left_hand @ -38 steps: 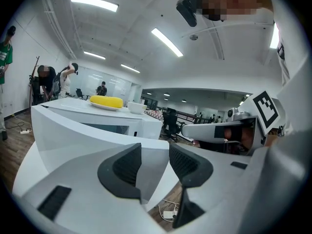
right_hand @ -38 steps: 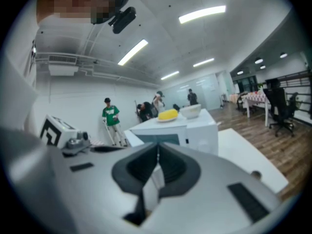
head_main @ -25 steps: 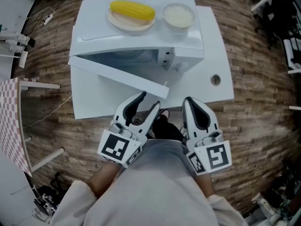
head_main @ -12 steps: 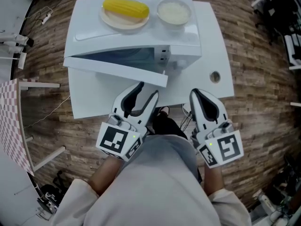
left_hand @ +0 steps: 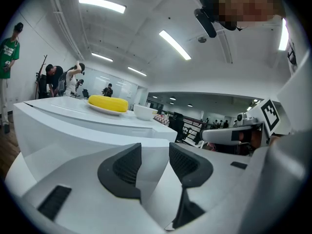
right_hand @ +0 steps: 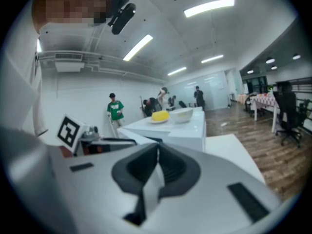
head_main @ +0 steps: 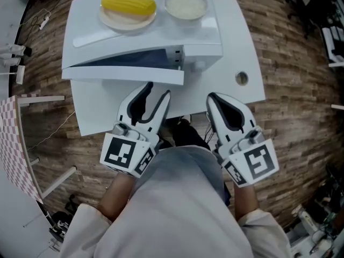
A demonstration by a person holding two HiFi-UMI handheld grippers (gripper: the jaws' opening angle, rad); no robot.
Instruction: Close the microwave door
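The microwave door (head_main: 123, 74) hangs a little open near the far edge of the worktop (head_main: 248, 52). Our left hand-held gripper (head_main: 157, 90), open and empty, is just beside it. The right hand-held gripper (head_main: 213, 100) is closed, empty. If we shove, the corn (head_main: 129, 5) and bowl (head_main: 186, 5) on top could slide.

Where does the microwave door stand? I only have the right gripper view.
Observer: Ajar. The head view shows the microwave door angled out from the microwave, with a dark gap between them.
Operator: Where is the left tool?
Observer: The left tool has its tips at the door's front face, near the free end. I cannot confirm contact.
Operator: Is that tool open?
Observer: Yes. The left gripper view shows its jaws apart with nothing clamped between them.
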